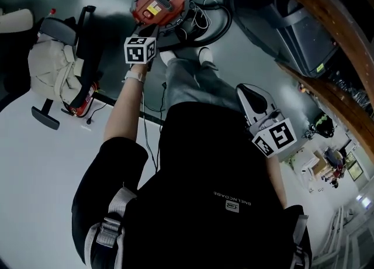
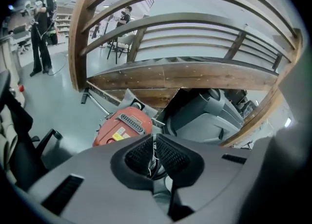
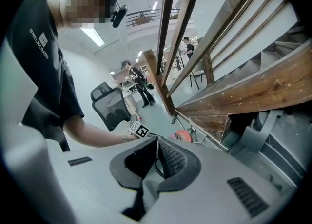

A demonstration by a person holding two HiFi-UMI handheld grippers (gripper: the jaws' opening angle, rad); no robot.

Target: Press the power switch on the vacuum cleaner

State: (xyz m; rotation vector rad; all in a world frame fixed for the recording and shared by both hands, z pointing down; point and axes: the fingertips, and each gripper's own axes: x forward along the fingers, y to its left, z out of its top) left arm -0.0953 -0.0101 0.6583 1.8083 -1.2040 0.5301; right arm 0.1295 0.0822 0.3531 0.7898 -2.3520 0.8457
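The red vacuum cleaner (image 1: 159,2) sits on the floor at the top of the head view, with a yellow label on its lid. My left gripper (image 1: 144,28) reaches out to its near edge, jaws shut and empty; whether it touches the vacuum is hidden. In the left gripper view the vacuum cleaner (image 2: 121,125) lies just beyond the closed left gripper (image 2: 153,141). My right gripper (image 1: 246,90) hangs back beside my hip, shut with nothing in it. From the right gripper (image 3: 156,141) the vacuum cleaner (image 3: 184,135) is small and distant.
A black hose (image 1: 217,23) coils right of the vacuum. A wooden staircase (image 2: 185,76) rises behind it, with a grey machine (image 1: 299,27) underneath. An office chair (image 1: 55,66) draped with a beige jacket stands left, by a white table (image 1: 35,174). People (image 2: 43,23) stand far off.
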